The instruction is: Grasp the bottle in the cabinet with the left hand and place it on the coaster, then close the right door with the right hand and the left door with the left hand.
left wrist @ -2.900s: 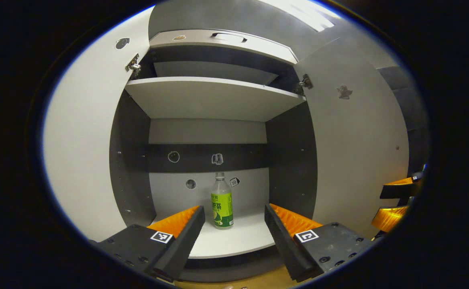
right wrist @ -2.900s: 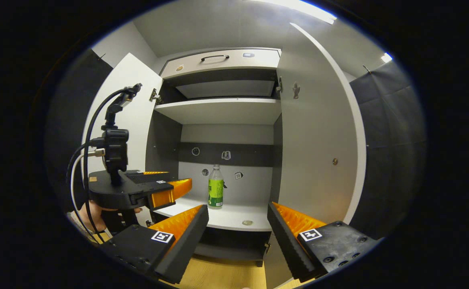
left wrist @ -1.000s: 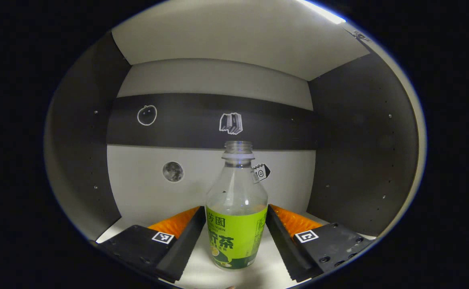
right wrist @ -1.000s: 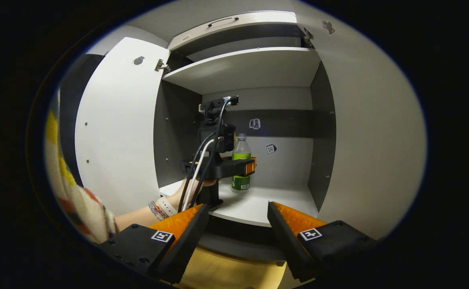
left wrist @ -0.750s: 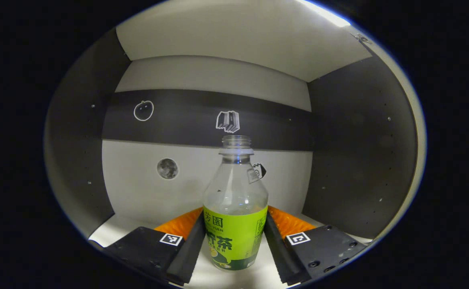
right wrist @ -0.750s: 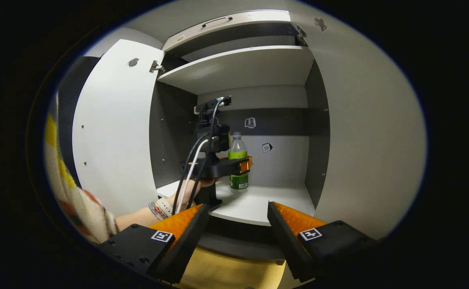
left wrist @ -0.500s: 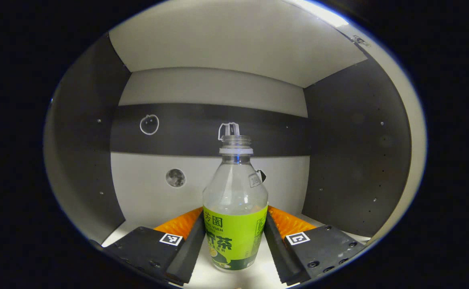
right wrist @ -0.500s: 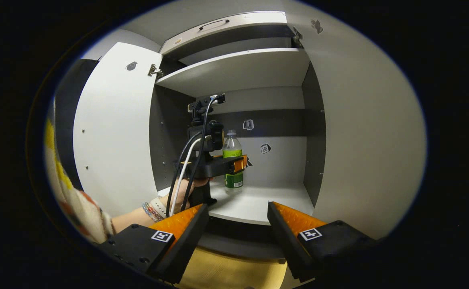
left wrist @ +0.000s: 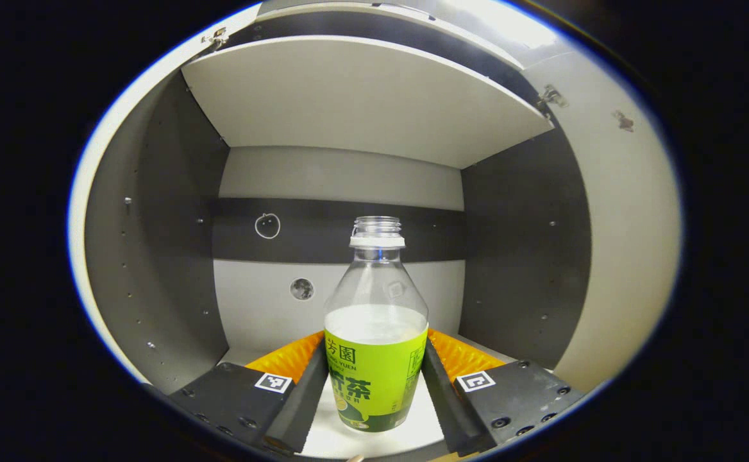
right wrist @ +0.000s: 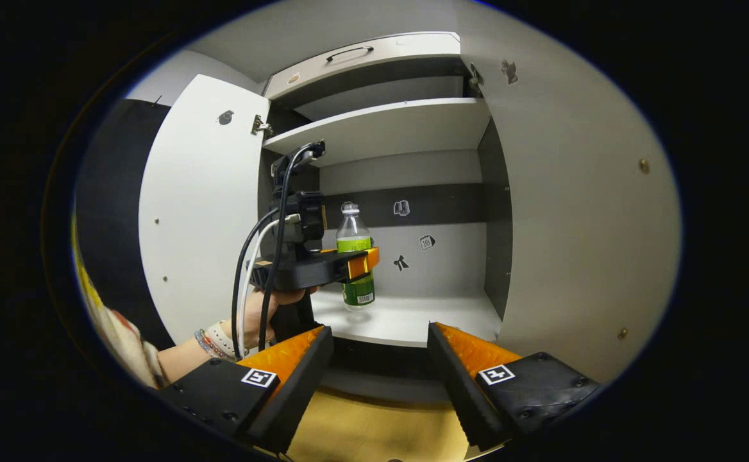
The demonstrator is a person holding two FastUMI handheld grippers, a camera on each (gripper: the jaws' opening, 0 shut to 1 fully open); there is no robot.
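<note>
— Bottle (left wrist: 374, 359) first: where is it?

— Between the fingers of the left gripper (left wrist: 374, 378), inside the cabinet (left wrist: 156, 256). Both fingers press against the green label from either side, so the gripper is clamped on it. The bottle stands upright, has no cap, and is clear above the label.

— Is it resting on the shelf (right wrist: 426, 317)?

— In the right gripper view the bottle's (right wrist: 355, 263) base hangs just above the lower shelf, near its front edge. The left gripper (right wrist: 361, 263) holds it at mid-height, and a person's hand (right wrist: 265, 314) with bracelets at the wrist grips the handle below, with cables running up from the device.

— And the right gripper (right wrist: 378, 378)?

— Its fingers stand well apart with nothing between them, in front of the cabinet and below the shelf.

— The doors?

— Both are swung wide. The left door (right wrist: 201, 205) stands behind the holding hand, and the right door (right wrist: 580, 212) is at the other side of the opening. An upper shelf (right wrist: 387, 128) spans the cabinet above the bottle, and small stickers (right wrist: 413, 224) dot the back wall.
</note>
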